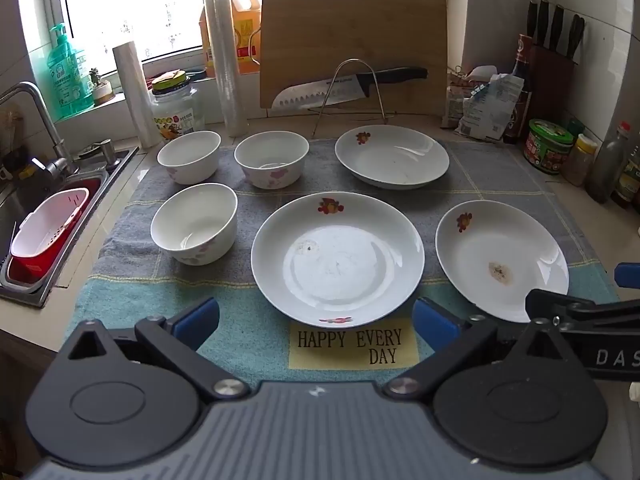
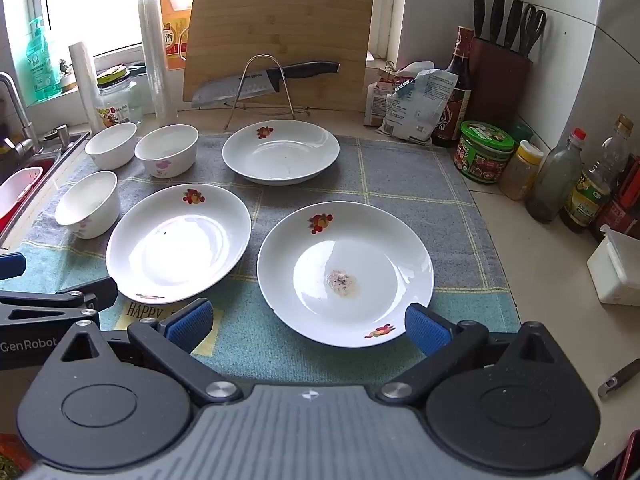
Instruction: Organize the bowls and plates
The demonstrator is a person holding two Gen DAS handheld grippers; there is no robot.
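Three white plates with red flower prints lie on a grey-and-teal towel [image 1: 500, 168]: a middle plate [image 1: 337, 259] [image 2: 178, 242], a right plate with a brown stain [image 1: 501, 259] [image 2: 345, 273], and a far plate [image 1: 392, 156] [image 2: 281, 151]. Three white bowls stand upright at the left: a near one [image 1: 195, 228] [image 2: 88, 204] and two behind it [image 1: 189, 156] [image 1: 272, 159]. My left gripper [image 1: 316, 322] is open and empty just before the middle plate. My right gripper [image 2: 308, 326] is open and empty at the near rim of the stained plate.
A sink [image 1: 44, 216] with a red-and-white basket lies to the left. A cutting board [image 1: 352, 48], a knife on a wire rack [image 1: 348, 88], plastic rolls and a jar stand behind. Bottles, jars and a knife block [image 2: 496, 72] line the right side.
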